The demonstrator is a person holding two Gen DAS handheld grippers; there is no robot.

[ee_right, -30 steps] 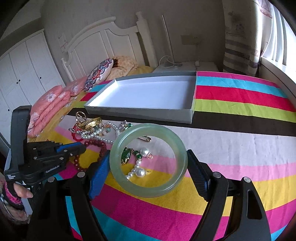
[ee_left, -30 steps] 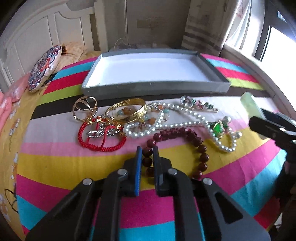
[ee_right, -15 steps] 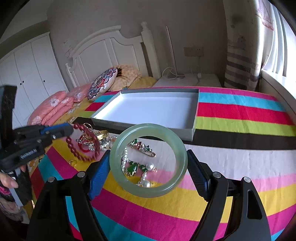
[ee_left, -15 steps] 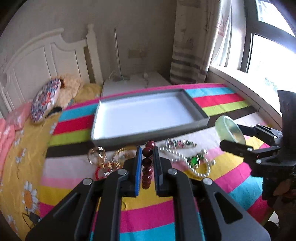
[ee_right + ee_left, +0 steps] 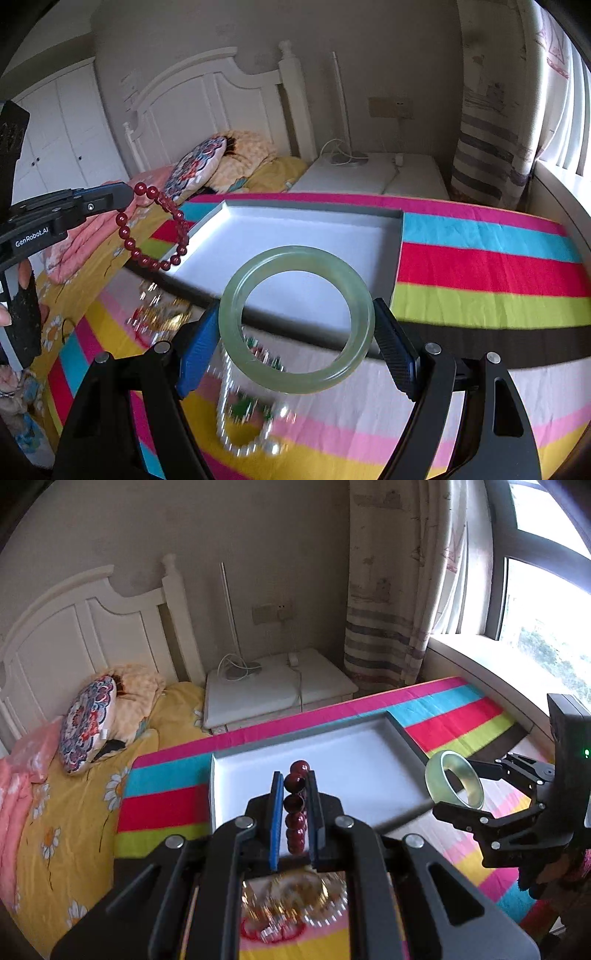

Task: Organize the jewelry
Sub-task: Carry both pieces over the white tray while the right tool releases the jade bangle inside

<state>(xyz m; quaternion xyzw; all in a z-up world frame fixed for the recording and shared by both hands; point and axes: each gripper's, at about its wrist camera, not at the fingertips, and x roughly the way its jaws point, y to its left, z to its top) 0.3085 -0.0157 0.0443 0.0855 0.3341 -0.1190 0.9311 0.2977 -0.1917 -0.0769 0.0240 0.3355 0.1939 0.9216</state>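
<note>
Dark red bead bracelet (image 5: 153, 230) clamped in left gripper (image 5: 294, 781), dangling above near left corner of white-lined tray (image 5: 384, 216); pale green jade bangle (image 5: 295, 319) pinched across right gripper (image 5: 295, 325) over tray's near edge on striped bedspread (image 5: 491, 266).

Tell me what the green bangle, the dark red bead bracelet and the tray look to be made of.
Green bangle: pale, translucent, glossy, so probably jade or glass.

Dark red bead bracelet: round polished beads with bright highlights; stone, glass or lacquered wood, the look leaves it open.

Tray: grey outside, matte white inside, thin straight walls with sharp corners, most likely cardboard.
</note>
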